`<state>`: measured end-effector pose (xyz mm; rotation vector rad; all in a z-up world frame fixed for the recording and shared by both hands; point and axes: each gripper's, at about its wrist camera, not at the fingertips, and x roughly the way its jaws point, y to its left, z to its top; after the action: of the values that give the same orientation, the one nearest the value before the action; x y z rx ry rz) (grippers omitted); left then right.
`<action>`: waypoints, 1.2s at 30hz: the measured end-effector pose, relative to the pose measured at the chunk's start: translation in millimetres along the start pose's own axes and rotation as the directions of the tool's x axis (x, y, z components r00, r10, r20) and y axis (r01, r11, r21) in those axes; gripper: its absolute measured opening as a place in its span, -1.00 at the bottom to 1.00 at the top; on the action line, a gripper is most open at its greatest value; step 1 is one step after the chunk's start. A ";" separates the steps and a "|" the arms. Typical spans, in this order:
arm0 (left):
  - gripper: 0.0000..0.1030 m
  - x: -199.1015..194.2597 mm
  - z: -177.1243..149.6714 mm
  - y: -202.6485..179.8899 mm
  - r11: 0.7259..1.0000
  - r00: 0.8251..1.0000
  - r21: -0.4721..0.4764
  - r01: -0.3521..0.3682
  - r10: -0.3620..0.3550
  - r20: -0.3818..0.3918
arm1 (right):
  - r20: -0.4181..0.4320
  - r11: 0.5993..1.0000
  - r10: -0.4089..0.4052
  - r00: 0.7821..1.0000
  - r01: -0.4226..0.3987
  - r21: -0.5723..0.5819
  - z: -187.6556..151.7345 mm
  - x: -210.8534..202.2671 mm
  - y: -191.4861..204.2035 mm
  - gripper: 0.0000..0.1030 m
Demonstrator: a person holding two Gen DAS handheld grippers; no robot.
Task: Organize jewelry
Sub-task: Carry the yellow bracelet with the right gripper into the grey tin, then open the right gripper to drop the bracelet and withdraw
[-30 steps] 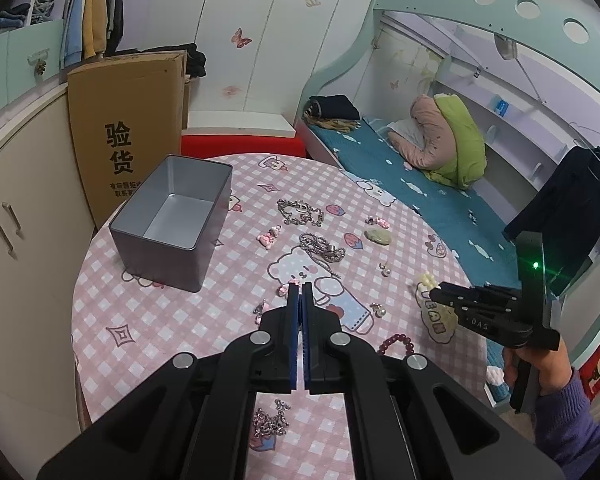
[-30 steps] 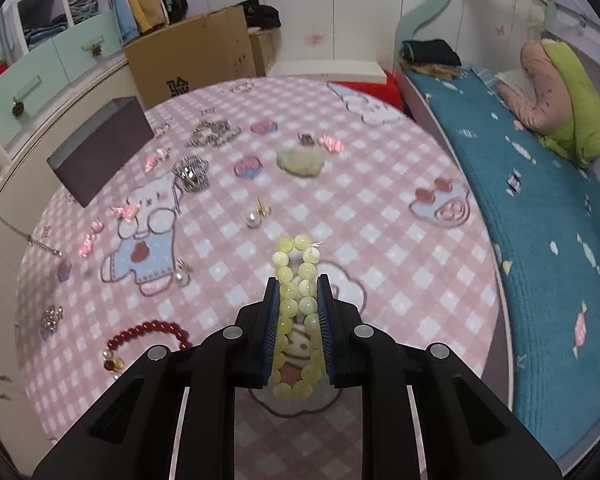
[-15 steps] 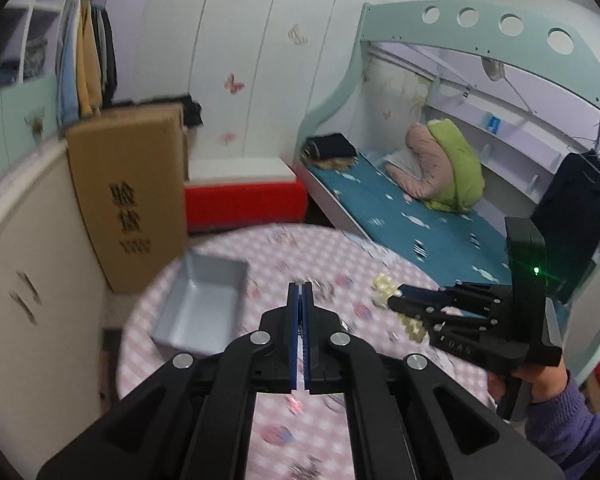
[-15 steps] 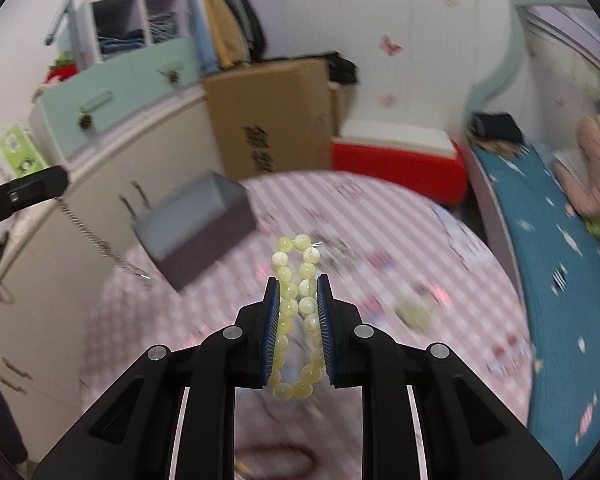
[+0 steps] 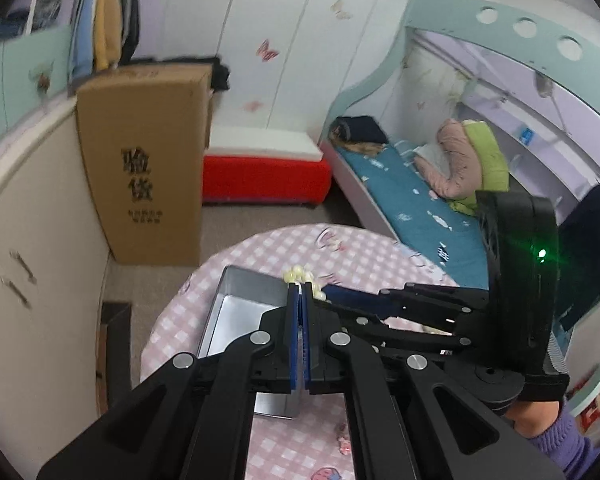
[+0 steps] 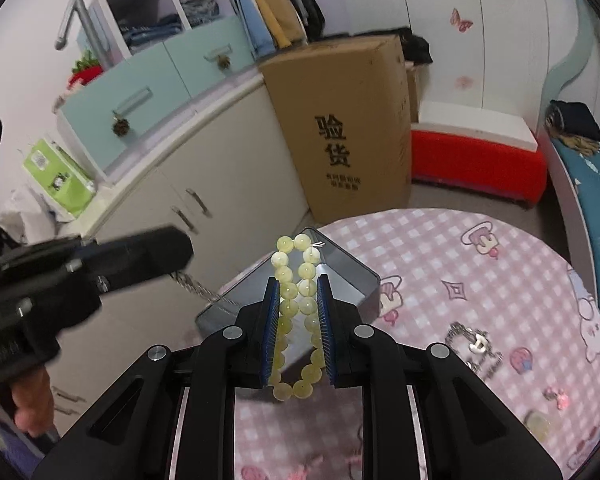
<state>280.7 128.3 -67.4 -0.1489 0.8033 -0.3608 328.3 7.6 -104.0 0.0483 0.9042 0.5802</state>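
Observation:
My right gripper (image 6: 298,292) is shut on a yellow bead bracelet (image 6: 296,300), whose loop sticks out past the fingertips above the open silver tin (image 6: 366,270). In the left wrist view that right gripper (image 5: 324,292) reaches in from the right, and the bracelet (image 5: 300,272) hangs over the tin (image 5: 240,308). My left gripper (image 5: 300,292) is shut. In the right wrist view the left gripper (image 6: 180,248) comes in from the left, with a thin silver chain (image 6: 192,286) hanging from its tip toward the tin's near corner.
The round table has a pink checked cloth (image 6: 460,248). On it to the right lie a silver necklace (image 6: 474,344), a pink bow (image 6: 556,396) and a pale green stone (image 6: 538,424). A tall cardboard box (image 6: 340,128) and a cabinet stand behind the tin.
Both grippers have risen from the scattered jewelry and swung over to the tin, each still carrying its piece. The right gripper now lies close beside the left.

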 end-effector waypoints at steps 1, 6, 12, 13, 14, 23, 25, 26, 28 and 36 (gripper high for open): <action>-1.00 4.2 -1.1 4.6 1.000 1.000 -0.007 -0.011 0.011 -0.007 | -0.007 1.000 -0.005 1.000 0.005 0.002 1.0 4.2 -1.1 -0.62; -1.00 25.4 -7.7 20.5 0.999 0.999 -0.033 -0.015 0.014 -0.049 | -0.036 1.000 -0.018 0.999 0.019 0.015 6.1 20.9 -4.8 -0.62; -1.00 44.6 -18.7 28.5 0.998 0.996 -0.055 -0.009 0.004 -0.092 | -0.068 1.000 -0.024 0.997 0.025 0.012 7.2 35.8 -2.3 -0.62; -1.00 46.5 -20.2 30.9 0.998 0.995 -0.061 -0.008 0.002 -0.099 | -0.073 1.000 -0.016 0.997 0.018 0.018 6.9 37.6 -2.7 -0.62; -1.00 47.7 -21.9 32.6 0.998 0.995 -0.064 -0.006 0.000 -0.104 | -0.076 1.000 -0.016 0.997 0.017 0.017 6.8 38.9 -2.8 -0.62; -1.00 55.9 -34.7 37.9 0.997 0.990 -0.072 -0.021 0.010 -0.144 | -0.118 1.000 -0.016 0.993 0.019 0.022 1.6 54.0 -2.9 -0.62; -1.00 56.7 -35.4 38.9 0.997 0.989 -0.072 -0.028 0.017 -0.149 | -0.125 1.000 -0.018 0.992 0.020 0.022 1.5 57.5 -2.7 -0.62; -0.97 56.3 -35.8 39.2 0.997 0.988 -0.071 -0.040 0.029 -0.154 | -0.129 1.000 -0.019 0.991 0.022 0.021 1.2 58.5 -2.3 -0.62; -0.88 54.4 -36.1 40.2 0.996 0.987 -0.071 -0.055 0.044 -0.152 | -0.132 0.999 -0.026 0.991 0.029 0.017 0.5 61.1 -1.2 -0.62; 0.16 37.8 -34.1 58.4 0.977 0.982 -0.141 -0.160 0.143 -0.124 | -0.167 0.998 -0.043 0.985 0.048 0.029 -4.7 71.0 -3.3 -0.58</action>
<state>295.1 168.7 -131.9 -0.2079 0.9482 -0.1649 360.1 39.0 -159.4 0.0090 1.0743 0.5325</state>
